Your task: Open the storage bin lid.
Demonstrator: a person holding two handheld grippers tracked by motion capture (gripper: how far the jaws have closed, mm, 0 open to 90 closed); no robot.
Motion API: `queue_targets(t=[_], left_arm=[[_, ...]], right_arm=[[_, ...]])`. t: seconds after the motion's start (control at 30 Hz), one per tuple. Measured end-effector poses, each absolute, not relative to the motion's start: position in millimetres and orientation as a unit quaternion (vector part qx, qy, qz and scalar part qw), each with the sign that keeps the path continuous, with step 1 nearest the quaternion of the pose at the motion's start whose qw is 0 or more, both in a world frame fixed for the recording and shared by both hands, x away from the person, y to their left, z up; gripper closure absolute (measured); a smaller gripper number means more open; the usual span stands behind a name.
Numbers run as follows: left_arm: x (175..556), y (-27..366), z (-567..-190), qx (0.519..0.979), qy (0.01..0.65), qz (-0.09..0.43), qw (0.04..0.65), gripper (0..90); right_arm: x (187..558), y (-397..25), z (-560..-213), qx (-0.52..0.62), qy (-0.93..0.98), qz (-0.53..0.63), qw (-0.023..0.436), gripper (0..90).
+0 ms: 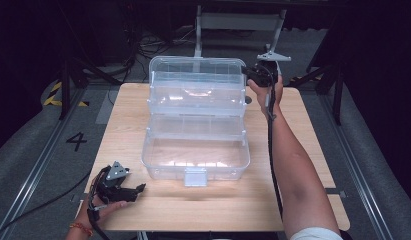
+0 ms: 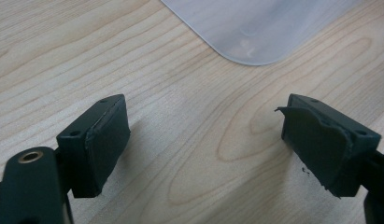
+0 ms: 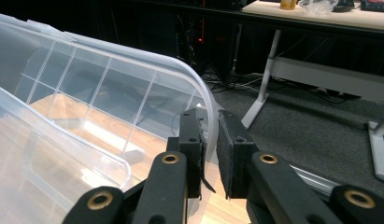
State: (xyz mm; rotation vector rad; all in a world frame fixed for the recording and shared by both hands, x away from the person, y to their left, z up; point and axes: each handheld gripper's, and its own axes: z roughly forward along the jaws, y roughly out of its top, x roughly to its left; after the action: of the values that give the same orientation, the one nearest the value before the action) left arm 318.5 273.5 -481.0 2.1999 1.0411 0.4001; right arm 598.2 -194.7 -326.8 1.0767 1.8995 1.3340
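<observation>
Legibly, "4" (image 1: 76, 141) on floor — right tool (image 3: 209, 125) pinching lid rim (image 3: 206, 100).

Table (image 1: 313, 150) brightly lit | surroundings dark | glare on box (image 1: 195, 160) | near jaws soft

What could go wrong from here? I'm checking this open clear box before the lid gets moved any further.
1. The right gripper pinches only the thin rim of the lid at its corner; the smooth plastic could slip out and the lid drop.
2. The left gripper rests open on the table, off the clear box, so nothing steadies the box; pulling the lid might slide or tip it.
</observation>
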Motion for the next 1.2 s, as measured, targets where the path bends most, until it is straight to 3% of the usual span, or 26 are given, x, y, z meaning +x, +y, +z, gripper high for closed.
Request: queue_targets(t=[1.0, 1.13, 1.2], left_arm=[[319.7, 274.3, -480.9, 0.844, 0.393, 0.157, 0.331, 15.6], [319.6, 274.3, -480.8, 0.844, 0.393, 0.156, 0.331, 15.7], [319.6, 274.2, -480.7, 0.844, 0.393, 0.157, 0.330, 15.6]], right_arm=[[613.6, -188.4, -343.2, 0.415, 0.719, 0.468, 0.303, 80.6], [617.6, -187.1, -348.5, 0.429, 0.722, 0.458, 0.293, 82.9], [618.5, -187.8, -351.0, 0.429, 0.726, 0.448, 0.297, 89.6]])
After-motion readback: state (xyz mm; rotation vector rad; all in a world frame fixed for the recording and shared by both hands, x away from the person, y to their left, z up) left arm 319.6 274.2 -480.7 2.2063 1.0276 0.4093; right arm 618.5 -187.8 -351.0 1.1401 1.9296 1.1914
